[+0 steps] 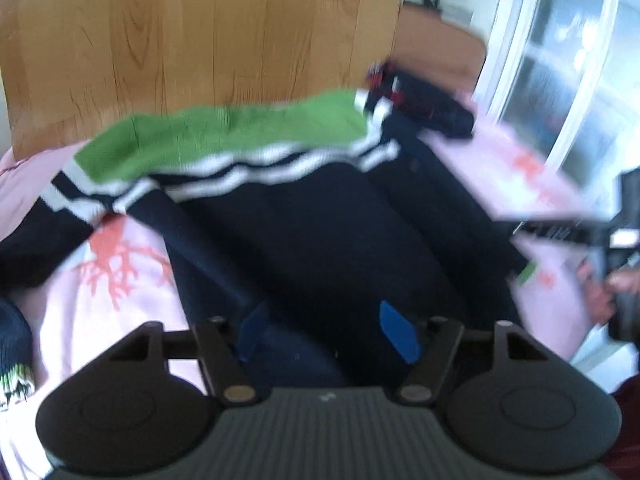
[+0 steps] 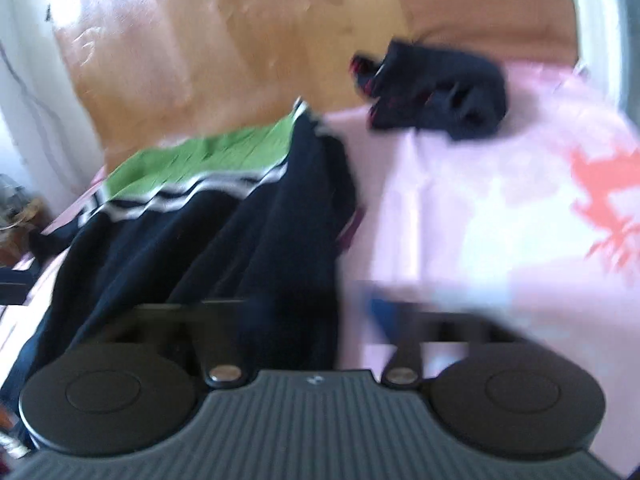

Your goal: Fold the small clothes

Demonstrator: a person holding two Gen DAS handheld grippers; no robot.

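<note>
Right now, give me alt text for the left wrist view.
The open left gripper hovers over a navy garment with a green panel and white stripes, spread on a pink sheet. A small dark garment lies beyond; a wooden headboard stands behind.

Daylight enters from the window (image 1: 560, 80) on the right and both views are bright; the pink sheet (image 2: 480, 208) is washed out almost to white; motion blur smears everything, stronger in the right wrist view; the fisheye bends the edges and darkens the corners.
</note>
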